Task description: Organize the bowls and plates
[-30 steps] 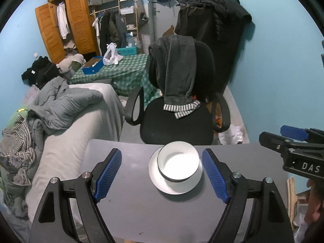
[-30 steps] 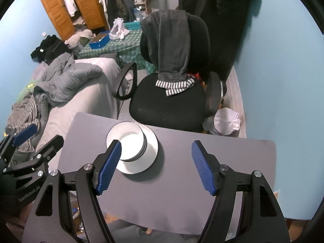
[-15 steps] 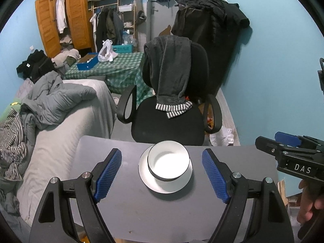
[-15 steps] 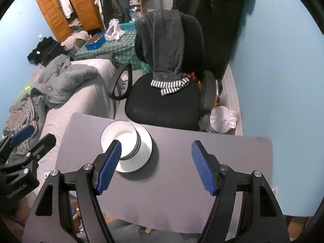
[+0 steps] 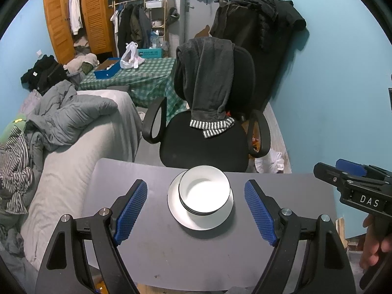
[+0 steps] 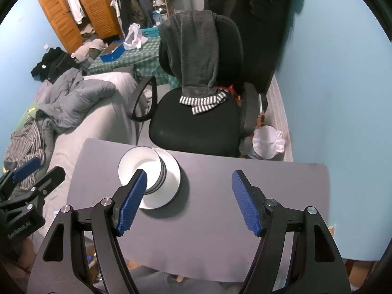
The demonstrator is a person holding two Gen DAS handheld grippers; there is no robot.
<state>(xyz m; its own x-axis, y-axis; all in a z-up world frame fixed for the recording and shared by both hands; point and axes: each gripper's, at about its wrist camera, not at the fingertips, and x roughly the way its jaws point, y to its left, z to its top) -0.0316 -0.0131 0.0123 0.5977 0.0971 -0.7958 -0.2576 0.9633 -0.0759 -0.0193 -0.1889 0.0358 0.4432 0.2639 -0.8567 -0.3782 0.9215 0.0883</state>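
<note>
Your left hand-held gripper (image 5: 196, 210) hangs above the grey surface (image 5: 152, 252) with its blue pads spread wide, nothing between them but air. Below it, the stacked white bowls (image 5: 204, 192) sit on the white plate (image 5: 196, 220), near the far edge. Your right hand-held gripper (image 6: 189, 201) is likewise spread, empty, right of that stack.

The left tongs (image 5: 196, 210) are black plastic with two wide arms. Each finger has a bumpy blue pad (image 5: 131, 212). Round silver screws (image 5: 104, 211) sit on the arms. The right tongs (image 6: 189, 199) look the same. From the side, one says "DAS" in white letters and the other "GenRobot.AI".
</note>
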